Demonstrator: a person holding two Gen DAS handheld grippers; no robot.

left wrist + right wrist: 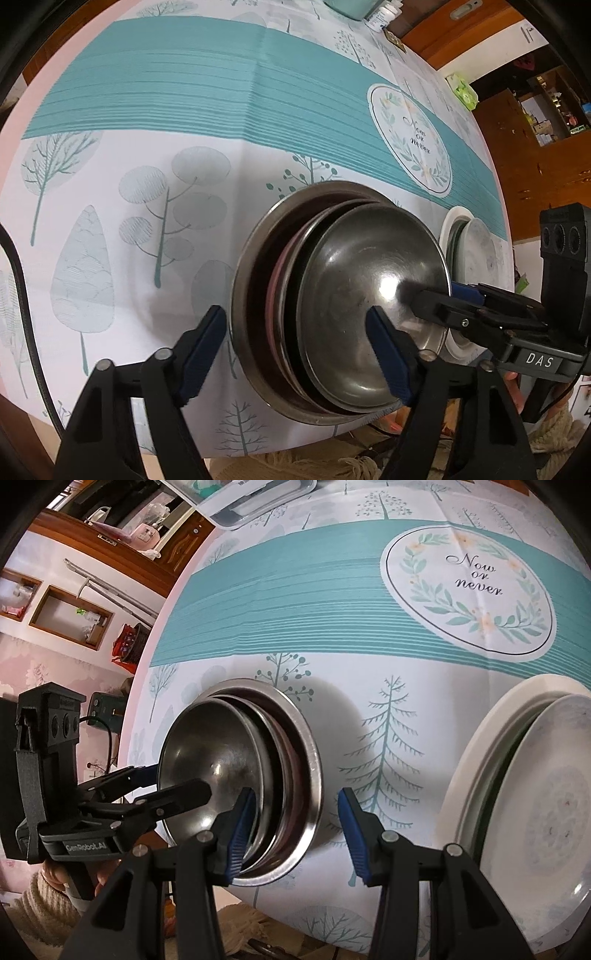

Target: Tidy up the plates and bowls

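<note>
The small shiny steel bowl (354, 280) sits tilted on top of the nest inside the wide steel bowl (242, 273), near the tabletop's (147, 110) front edge, beside the stacked white plates (546, 812). The left gripper (297, 356) and right gripper (297, 836) both have their fingers apart, straddling opposite sides. If they lift it, both should close evenly, since slick steel may slip.

steel bowls (354, 325), white plates (546, 812), teal tree-print tablecloth (147, 110)
</note>
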